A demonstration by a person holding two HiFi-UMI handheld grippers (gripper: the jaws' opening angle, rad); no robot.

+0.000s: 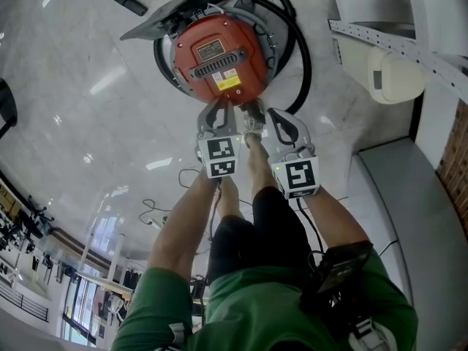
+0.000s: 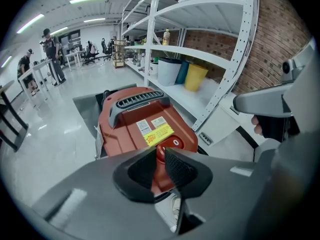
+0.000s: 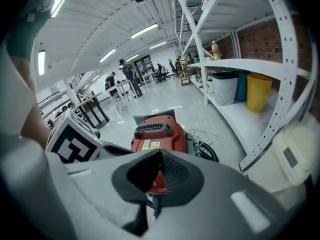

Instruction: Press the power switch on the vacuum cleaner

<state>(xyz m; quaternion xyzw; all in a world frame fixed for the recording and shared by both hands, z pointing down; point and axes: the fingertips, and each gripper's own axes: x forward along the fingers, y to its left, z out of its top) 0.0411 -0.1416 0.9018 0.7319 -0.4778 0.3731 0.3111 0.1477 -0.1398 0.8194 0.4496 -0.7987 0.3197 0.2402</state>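
The red vacuum cleaner (image 1: 219,53) stands on the pale floor with its black hose (image 1: 303,57) looped round it. The left gripper (image 2: 159,153) reaches over the near edge of the red body; its jaws are drawn almost together, only a slit between the tips. The round red power switch (image 2: 176,143) marked "0" sits just past those tips and a little to their right, below the yellow label (image 2: 159,134). Whether the tips touch it I cannot tell. The right gripper (image 3: 160,154) hangs beside the left one, short of the vacuum cleaner, its jaws closed tip to tip on nothing.
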